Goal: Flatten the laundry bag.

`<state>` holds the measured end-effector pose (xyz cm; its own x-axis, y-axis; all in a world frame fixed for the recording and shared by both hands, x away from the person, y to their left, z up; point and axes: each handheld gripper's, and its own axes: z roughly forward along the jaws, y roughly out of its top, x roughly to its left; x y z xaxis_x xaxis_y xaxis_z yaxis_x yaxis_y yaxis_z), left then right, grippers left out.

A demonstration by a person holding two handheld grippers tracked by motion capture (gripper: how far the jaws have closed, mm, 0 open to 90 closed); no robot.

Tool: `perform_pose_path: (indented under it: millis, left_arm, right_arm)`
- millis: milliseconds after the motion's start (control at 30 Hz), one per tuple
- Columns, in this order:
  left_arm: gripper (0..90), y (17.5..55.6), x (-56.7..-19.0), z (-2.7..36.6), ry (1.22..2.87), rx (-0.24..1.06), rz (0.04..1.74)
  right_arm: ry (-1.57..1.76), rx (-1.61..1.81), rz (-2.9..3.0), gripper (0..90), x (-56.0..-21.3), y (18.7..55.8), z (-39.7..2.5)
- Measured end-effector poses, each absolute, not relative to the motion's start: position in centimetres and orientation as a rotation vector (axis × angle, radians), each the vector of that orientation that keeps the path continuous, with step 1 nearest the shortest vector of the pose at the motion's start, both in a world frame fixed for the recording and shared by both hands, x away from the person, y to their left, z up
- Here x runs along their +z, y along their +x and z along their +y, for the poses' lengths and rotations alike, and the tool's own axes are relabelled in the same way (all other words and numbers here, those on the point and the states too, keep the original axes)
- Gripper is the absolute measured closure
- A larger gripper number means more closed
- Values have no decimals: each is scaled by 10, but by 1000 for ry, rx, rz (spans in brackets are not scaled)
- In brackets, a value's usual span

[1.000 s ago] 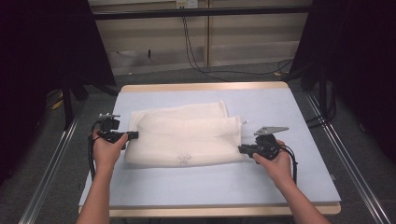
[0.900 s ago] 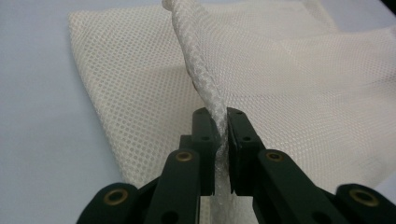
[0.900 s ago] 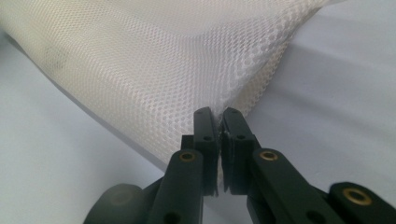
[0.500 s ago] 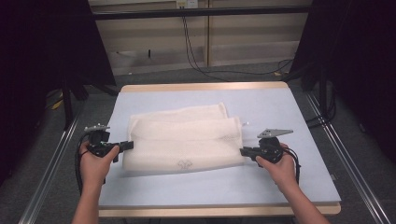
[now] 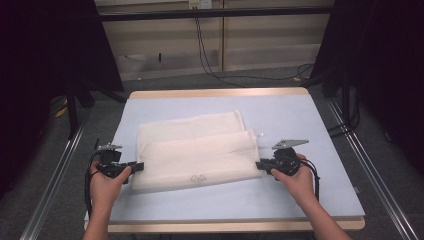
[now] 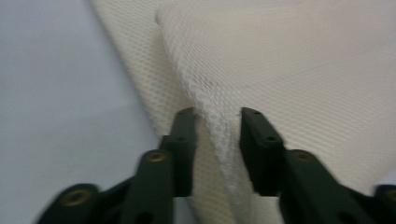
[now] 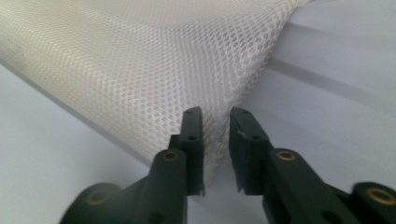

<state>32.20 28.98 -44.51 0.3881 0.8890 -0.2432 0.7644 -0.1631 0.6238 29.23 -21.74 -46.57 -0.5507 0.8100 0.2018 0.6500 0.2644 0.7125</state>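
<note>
A cream-white mesh cloth [image 5: 195,155], folded over into two layers, lies on the light blue table [image 5: 300,115]. At the cloth's left front corner my left gripper [image 5: 139,166] is shut on a raised fold of the mesh cloth [image 6: 280,60]; the left gripper [image 6: 218,116] has the ridge of fabric between its jaws. My right gripper [image 5: 259,165] is shut on the right front corner of the mesh cloth [image 7: 140,60], and the right gripper [image 7: 215,114] pinches the edge where the layers meet. Both hands sit low near the table's front.
Metal rails [image 5: 55,170] run along both sides of the table. The wooden table edge [image 5: 220,93] bounds the far side, with cables [image 5: 210,55] on the floor beyond. Bare blue surface lies in front of the cloth and to its right.
Both grippers have moved toward the person, the left one more, and the cloth's front edge has come with them.
</note>
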Motion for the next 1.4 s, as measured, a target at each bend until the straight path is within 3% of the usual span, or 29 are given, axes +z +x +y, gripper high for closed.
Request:
perform_pose_path:
  millis: [133, 200, 300, 400, 500, 567, 633, 667, 700, 833, 1400]
  left_arm:
    - [450, 323, -449, 292, 1944, 236, 1456]
    - [469, 324, -452, 292, 1939, 207, 1472]
    - [378, 325, -455, 291, 1944, 206, 1500]
    - [387, 327, -462, 288, 1957, 147, 1501]
    - [423, 327, -466, 287, 1956, 129, 1495]
    - [523, 327, -466, 284, 1920, 111, 1508]
    - [556, 328, -466, 283, 1950, 109, 1497]
    - [603, 329, -465, 281, 1950, 90, 1479]
    - [700, 329, -465, 281, 1950, 90, 1479]
    - [802, 334, -463, 273, 1962, 99, 1458]
    - [816, 391, -465, 228, 1925, 114, 1423]
  right_arm:
    - [1380, 1144, 2305, 605, -467, 293, -219]
    - [1383, 1139, 2311, 582, -467, 293, -220]
    - [1394, 1146, 2319, 543, -468, 294, -219]
    - [1400, 1129, 2343, 515, -470, 294, -216]
    - [1386, 1143, 2368, 513, -473, 294, -213]
    - [1378, 1161, 2394, 683, -474, 294, -212]
    - [1388, 1171, 2404, 697, -474, 293, -211]
    - [1389, 1168, 2417, 826, -473, 292, -209]
    - [1389, 1168, 2417, 826, -473, 292, -209]
    - [1403, 1168, 2404, 849, -471, 292, -210]
    - [1459, 1113, 2285, 849, -470, 309, -244]
